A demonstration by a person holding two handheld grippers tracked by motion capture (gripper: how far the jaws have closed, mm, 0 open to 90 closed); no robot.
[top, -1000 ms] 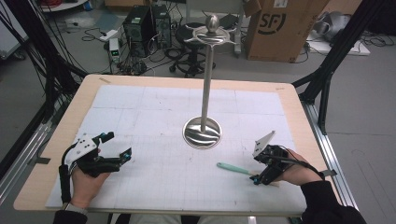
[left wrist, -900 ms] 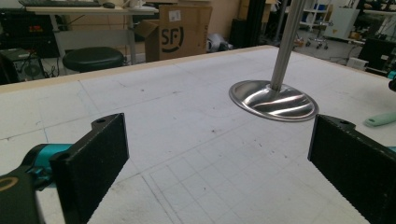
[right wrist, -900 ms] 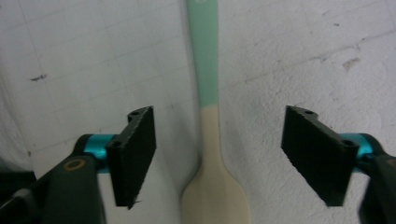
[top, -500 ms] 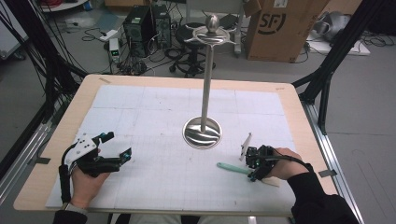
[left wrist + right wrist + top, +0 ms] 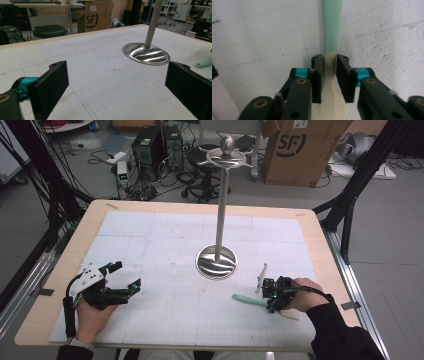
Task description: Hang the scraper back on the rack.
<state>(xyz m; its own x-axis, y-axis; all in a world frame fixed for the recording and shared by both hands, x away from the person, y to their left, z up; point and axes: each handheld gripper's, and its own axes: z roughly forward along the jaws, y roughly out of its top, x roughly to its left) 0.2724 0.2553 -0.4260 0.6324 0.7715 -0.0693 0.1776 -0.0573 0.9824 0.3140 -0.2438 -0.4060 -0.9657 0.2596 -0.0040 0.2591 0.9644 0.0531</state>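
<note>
A utensil with a mint-green handle (image 5: 247,300) and a cream blade end (image 5: 329,105) lies flat on the white mat at the front right. My right gripper (image 5: 270,301) is down over it, and in the right gripper view the gripper (image 5: 329,72) has its jaws pressed on both sides where the green handle (image 5: 332,25) meets the cream part. My left gripper (image 5: 126,275) rests on the mat at the front left, open, with nothing between its pads (image 5: 50,87). The green handle tip (image 5: 203,63) lies at the right in the left gripper view.
A metal stand with a round shiny base (image 5: 216,262) and a tall pole (image 5: 220,210) topped by hooks rises from the middle of the mat. The base (image 5: 146,53) lies ahead of my left gripper. A wooden table edge (image 5: 320,245) frames the mat.
My right gripper has moved left along the mat onto the utensil, turned to line up with it, and closed on it. The left gripper has stayed in place.
</note>
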